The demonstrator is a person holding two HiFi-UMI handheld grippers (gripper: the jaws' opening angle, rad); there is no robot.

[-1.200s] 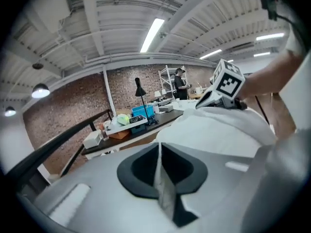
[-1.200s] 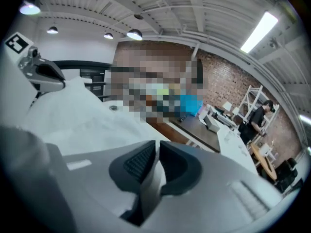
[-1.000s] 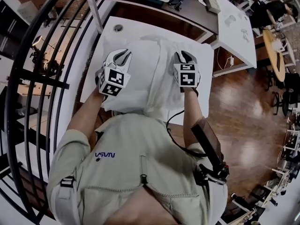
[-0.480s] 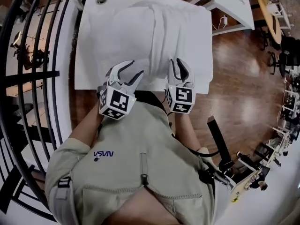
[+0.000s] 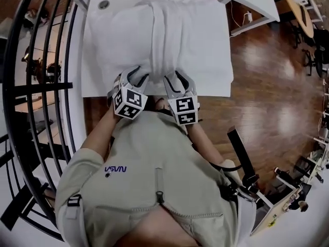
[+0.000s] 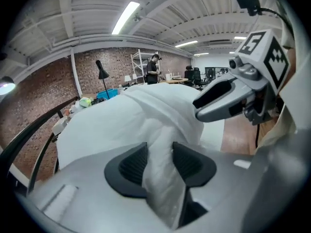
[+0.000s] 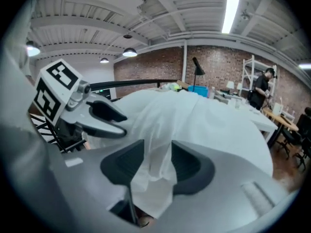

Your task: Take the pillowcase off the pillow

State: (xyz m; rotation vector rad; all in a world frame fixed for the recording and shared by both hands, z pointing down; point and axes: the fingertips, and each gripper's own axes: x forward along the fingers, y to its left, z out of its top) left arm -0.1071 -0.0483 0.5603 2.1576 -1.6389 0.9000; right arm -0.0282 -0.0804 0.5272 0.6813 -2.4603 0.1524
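Pillow flat on the white table, case on and rumpled

Pillow point(image 5: 121, 37) lies with its long side along the table's point(image 5: 93, 68) near edge; white pillowcase point(image 5: 162, 32) is bunched into a ridge running near edge to far; left gripper point(image 5: 137, 76) and right gripper point(image 5: 176, 80) are both at the near edge; their jaws have just been opening, loose around that fabric.

- The pillow is wholly covered by the pillowcase point(image 5: 175, 40); nothing of it is seen.
- The person point(image 5: 154, 189) is cut off by the head view's bottom edge.
- The far figure point(image 6: 153, 69) is too small to be made out.
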